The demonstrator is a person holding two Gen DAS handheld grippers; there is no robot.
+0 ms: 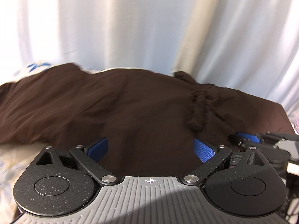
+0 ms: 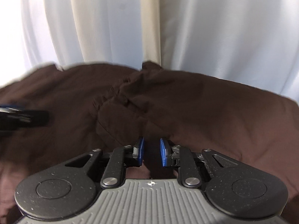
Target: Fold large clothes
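On the bed sheet (image 1: 11,160), below the white curtain (image 1: 130,28): brown garment (image 1: 112,102), spread and rumpled. Left gripper (image 1: 151,147) wide, holding nothing. Right gripper (image 2: 151,152) narrow, 2 pads apart, nothing pinched. Risk: gathered waistband (image 1: 196,108) bunching, skewing any fold.

My left gripper (image 1: 151,149): matte black speckled housing w/ two round caps, grey ribbed plate at bottom centre w/ small white crosshair mark, silver pivot screws, black link arms, blue textured pads (image 1: 203,149). Right gripper (image 2: 151,152) is same build: blue pads (image 2: 163,152), silver screws, ribbed grey plate.
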